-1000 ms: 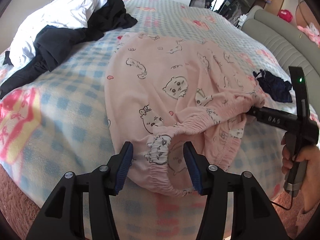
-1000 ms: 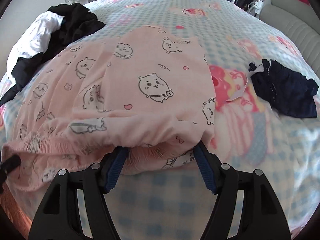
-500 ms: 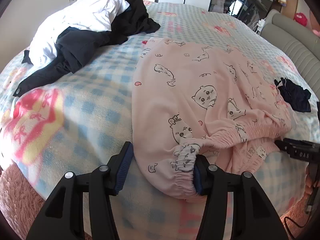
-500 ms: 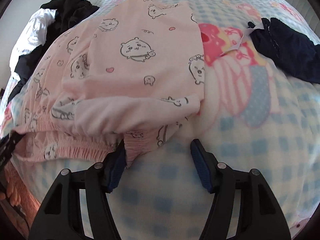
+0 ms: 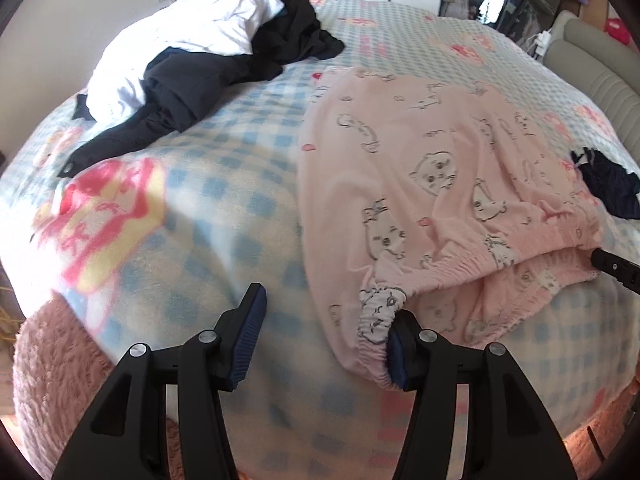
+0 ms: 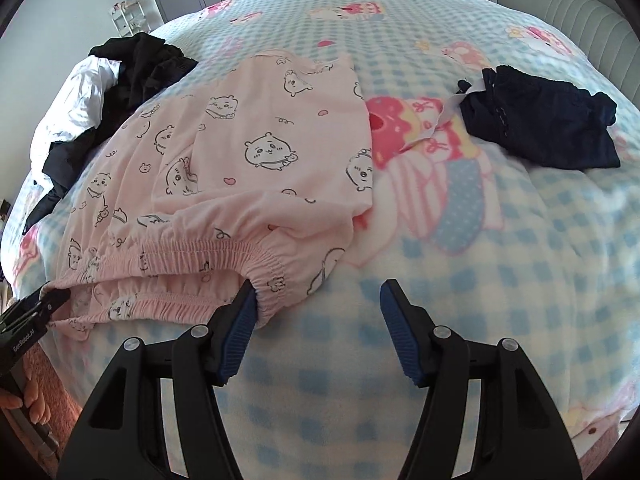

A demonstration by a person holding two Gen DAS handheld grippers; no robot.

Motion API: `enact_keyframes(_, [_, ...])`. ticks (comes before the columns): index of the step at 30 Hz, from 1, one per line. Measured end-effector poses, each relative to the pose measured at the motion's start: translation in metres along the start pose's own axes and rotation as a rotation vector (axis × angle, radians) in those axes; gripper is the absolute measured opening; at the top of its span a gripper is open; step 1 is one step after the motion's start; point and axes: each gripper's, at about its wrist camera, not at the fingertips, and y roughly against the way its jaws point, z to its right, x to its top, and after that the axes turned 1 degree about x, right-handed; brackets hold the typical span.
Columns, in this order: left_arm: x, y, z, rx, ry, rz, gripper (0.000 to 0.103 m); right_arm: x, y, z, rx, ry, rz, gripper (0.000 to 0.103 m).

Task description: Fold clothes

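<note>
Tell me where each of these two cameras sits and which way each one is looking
Left wrist: on the left gripper, facing across the bed; pink pajama pants at right; right gripper's tip at far right.
Right wrist: on the right gripper, same direction; pants at left, a hand at lower left.
Shared: pants, black-and-white clothes pile, navy garment.

Checked bed blanket point(image 6: 500, 272), grey headboard point(image 5: 600, 76)

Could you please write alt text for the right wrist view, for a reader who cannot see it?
The open right gripper hovers over a blue checked blanket, its left finger touching the elastic waistband of pink cartoon-print pyjama trousers lying flat. A dark folded garment lies to the right, and a black-and-white clothes pile at far left.
</note>
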Motion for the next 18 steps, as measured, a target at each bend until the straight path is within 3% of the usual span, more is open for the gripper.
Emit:
enact_keyframes(1, [-0.001, 0.001, -0.004, 0.032, 0.011, 0.005, 0.056, 0.0, 0.003, -0.002, -0.014, -0.004, 0.012, 0.063])
enact_keyframes(4, [0.005, 0.014, -0.017, 0.02, 0.043, 0.051, 0.056, 0.0, 0.012, -0.007, -0.058, -0.014, 0.047, 0.059])
enact_keyframes(6, [0.008, 0.023, -0.017, -0.06, 0.028, 0.07, 0.056, 0.0, 0.017, -0.011, -0.086, -0.021, 0.07, 0.057])
enact_keyframes(7, [0.008, 0.027, -0.017, -0.103, 0.018, 0.075, 0.056, 0.0, 0.021, -0.013, -0.102, -0.022, 0.083, 0.053])
enact_keyframes(10, [0.002, 0.021, 0.001, -0.283, -0.07, -0.025, 0.056, -0.006, 0.036, -0.011, -0.146, 0.038, 0.125, 0.023])
enact_keyframes(11, [-0.003, 0.016, 0.009, -0.291, -0.086, -0.045, 0.054, -0.009, 0.035, -0.008, -0.128, 0.038, 0.114, 0.02])
enact_keyframes(12, [-0.007, 0.01, 0.017, -0.283, -0.095, -0.062, 0.051, -0.011, 0.028, -0.004, -0.075, 0.011, 0.073, 0.02])
enact_keyframes(13, [-0.01, 0.005, 0.025, -0.256, -0.104, -0.068, 0.029, -0.013, 0.02, -0.002, -0.021, -0.015, 0.033, 0.02])
enact_keyframes(14, [-0.01, 0.004, 0.033, -0.221, -0.12, -0.058, 0.015, -0.015, 0.009, -0.002, 0.044, -0.042, 0.0, 0.021])
enact_keyframes(16, [-0.007, 0.012, 0.044, -0.183, -0.154, -0.017, 0.01, -0.019, -0.009, -0.011, 0.047, -0.004, -0.027, 0.02])
enact_keyframes(18, [0.001, 0.04, 0.042, -0.168, -0.18, 0.084, 0.009, -0.021, -0.01, -0.015, 0.011, 0.04, -0.016, 0.01])
